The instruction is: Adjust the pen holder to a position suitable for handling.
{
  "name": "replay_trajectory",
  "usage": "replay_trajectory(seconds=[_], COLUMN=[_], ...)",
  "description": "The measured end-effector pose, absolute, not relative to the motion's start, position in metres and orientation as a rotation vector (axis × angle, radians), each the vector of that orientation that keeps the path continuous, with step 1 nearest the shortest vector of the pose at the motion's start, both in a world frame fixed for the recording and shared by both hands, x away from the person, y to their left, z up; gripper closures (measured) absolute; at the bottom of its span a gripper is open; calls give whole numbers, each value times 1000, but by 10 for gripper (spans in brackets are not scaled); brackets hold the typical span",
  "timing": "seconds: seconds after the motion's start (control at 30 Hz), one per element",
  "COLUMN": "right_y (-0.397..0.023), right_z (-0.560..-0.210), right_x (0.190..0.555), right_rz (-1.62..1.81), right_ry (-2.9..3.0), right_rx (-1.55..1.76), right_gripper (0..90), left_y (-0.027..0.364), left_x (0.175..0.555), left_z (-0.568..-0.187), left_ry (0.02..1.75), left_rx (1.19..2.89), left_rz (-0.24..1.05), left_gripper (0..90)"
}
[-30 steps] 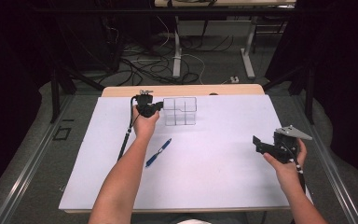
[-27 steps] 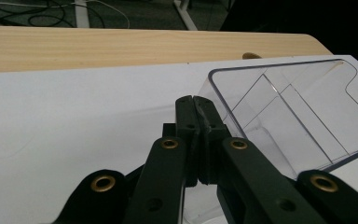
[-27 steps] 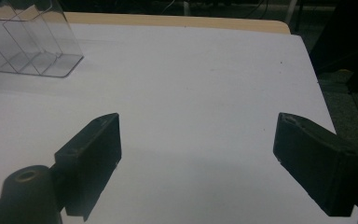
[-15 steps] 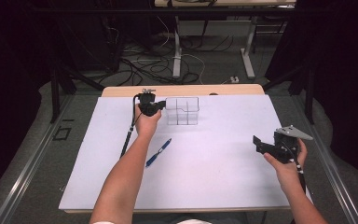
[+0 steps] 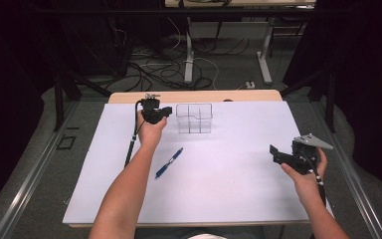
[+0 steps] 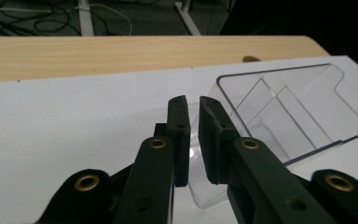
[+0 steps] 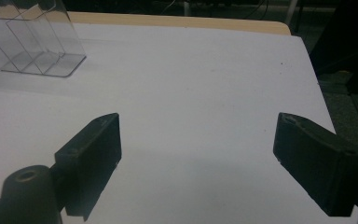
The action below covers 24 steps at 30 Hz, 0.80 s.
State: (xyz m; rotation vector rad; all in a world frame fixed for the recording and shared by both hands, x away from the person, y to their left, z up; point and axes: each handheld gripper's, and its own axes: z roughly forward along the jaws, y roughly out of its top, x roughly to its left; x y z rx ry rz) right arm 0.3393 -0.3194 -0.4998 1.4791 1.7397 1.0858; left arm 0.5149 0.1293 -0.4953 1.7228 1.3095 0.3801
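Left hand-held gripper (image 6: 193,105): jaws narrow, pinching wall of clear divided box (image 5: 194,118). Right hand-held gripper (image 7: 198,140): jaws wide, empty. Blue pen (image 5: 169,163): on counter (image 5: 229,189).

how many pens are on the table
1. A blue pen lies on the white sheet, near the person's left forearm and in front of the clear divided organizer. The organizer's compartments look empty.
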Motion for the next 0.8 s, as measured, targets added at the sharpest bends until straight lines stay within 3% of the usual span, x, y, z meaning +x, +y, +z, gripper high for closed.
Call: replay_trajectory(seconds=[0.8], right_y=[-315], right_z=[-497], right_x=[339], right_rz=[1105], right_ry=[1744], right_rx=[1431], right_gripper=[147], left_y=[163], left_x=[474], left_z=[-466], left_ry=[1291], left_rx=[1690], left_rz=[527], left_gripper=[417])
